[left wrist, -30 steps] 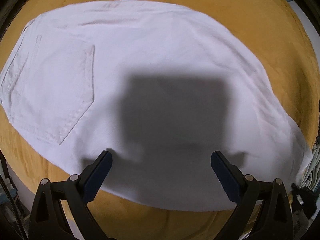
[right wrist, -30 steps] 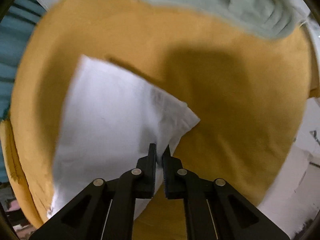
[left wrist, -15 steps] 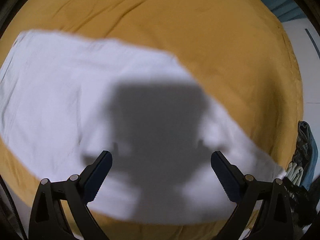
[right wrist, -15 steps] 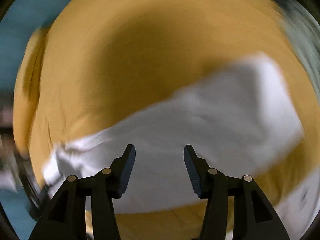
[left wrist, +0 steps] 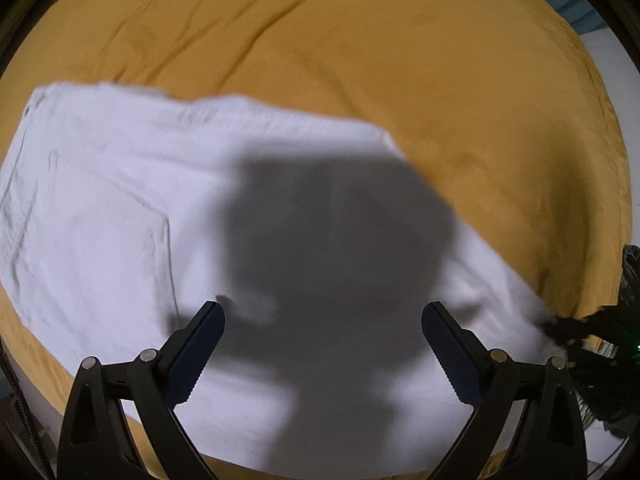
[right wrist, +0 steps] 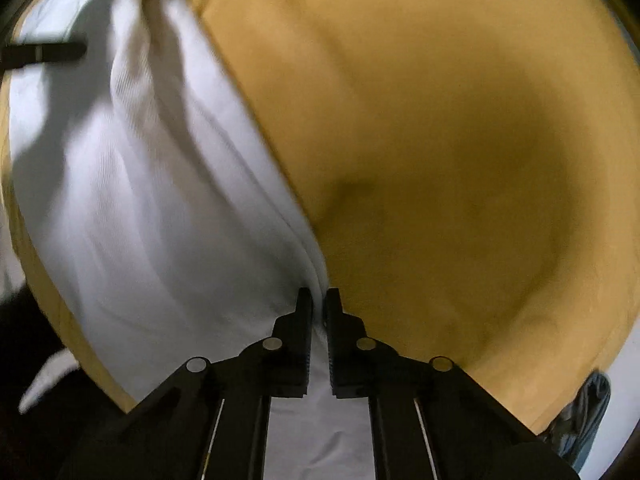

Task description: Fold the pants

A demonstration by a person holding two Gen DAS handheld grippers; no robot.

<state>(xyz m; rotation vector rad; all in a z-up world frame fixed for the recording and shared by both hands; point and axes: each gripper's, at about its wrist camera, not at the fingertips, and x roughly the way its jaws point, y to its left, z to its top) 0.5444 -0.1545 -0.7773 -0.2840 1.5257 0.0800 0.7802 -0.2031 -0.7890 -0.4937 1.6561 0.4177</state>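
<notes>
White pants (left wrist: 120,200) lie flat on a mustard-yellow sheet (left wrist: 400,80), with a back pocket showing at the left. Over them my left gripper (left wrist: 322,328) hangs open, pointing down, its shadow on the cloth and nothing between its fingers. In the right wrist view the pants (right wrist: 140,200) run from upper left down to my right gripper (right wrist: 318,300), which is shut on their folded edge beside the yellow sheet (right wrist: 440,140). A finger of the left gripper (right wrist: 44,53) shows at the upper left there. The right gripper (left wrist: 576,328) appears dark at the pants' right end in the left wrist view.
The yellow sheet spreads wide beyond the pants at the top and right. A bundle of grey-blue cloth (right wrist: 588,412) lies off the sheet's lower right edge. A pale floor or wall (left wrist: 604,48) shows past the sheet at the far right.
My right gripper opened, swung across the sheet while turning, and shut on the pants' edge. The left gripper stayed open above the pants, though its view shifted somewhat.
</notes>
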